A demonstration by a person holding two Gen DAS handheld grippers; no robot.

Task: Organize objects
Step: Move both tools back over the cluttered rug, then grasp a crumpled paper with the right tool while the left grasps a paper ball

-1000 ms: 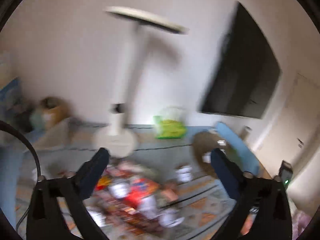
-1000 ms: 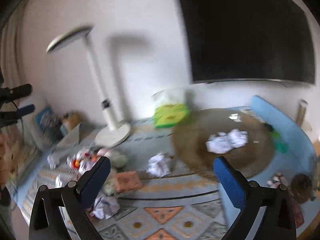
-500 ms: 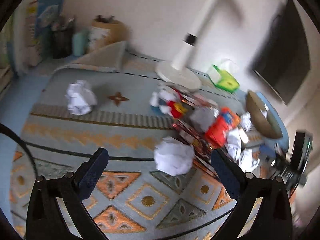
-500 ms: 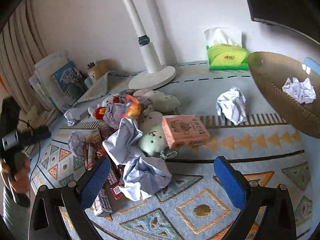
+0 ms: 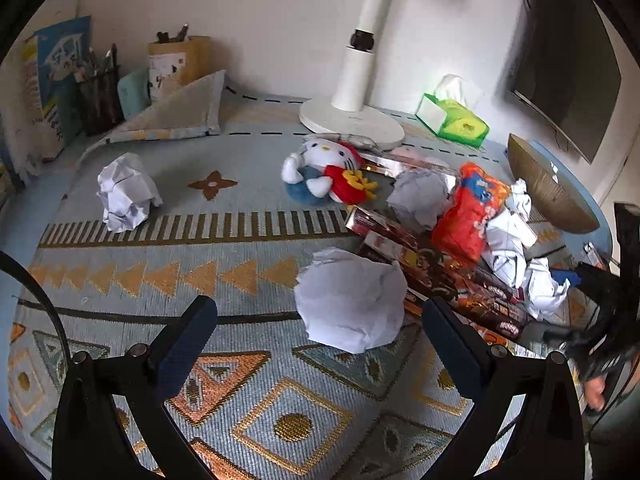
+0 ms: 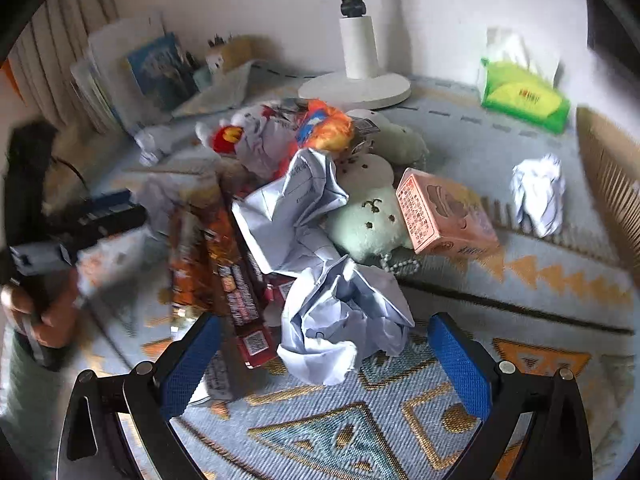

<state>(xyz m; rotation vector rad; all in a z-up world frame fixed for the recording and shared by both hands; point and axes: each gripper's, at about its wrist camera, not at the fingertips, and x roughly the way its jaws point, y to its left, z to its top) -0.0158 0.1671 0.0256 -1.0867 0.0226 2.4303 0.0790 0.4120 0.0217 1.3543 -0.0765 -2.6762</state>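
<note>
A heap of clutter lies on a patterned mat (image 5: 200, 280). My left gripper (image 5: 320, 344) is open, just short of a crumpled paper ball (image 5: 352, 300) that sits between its fingers' line. Behind it are snack boxes (image 5: 432, 272), an orange bag (image 5: 468, 212) and a white cat plush (image 5: 324, 172); another paper ball (image 5: 126, 192) sits far left. My right gripper (image 6: 326, 360) is open over crumpled paper (image 6: 344, 328). Beyond that lie a pale green plush (image 6: 370, 216), a pink box (image 6: 444, 212) and a paper ball (image 6: 538, 194).
A white lamp base (image 5: 352, 120) and a green tissue box (image 5: 456, 120) stand at the back. A brown woven bowl (image 5: 548, 188) sits at the right. Pen holders and books (image 5: 100, 84) line the back left. A hand (image 6: 44, 312) holds the other gripper.
Both views have tilted down from the wall and lamp to the mat. Each gripper has come lower and closer to the crumpled paper in front of it.
</note>
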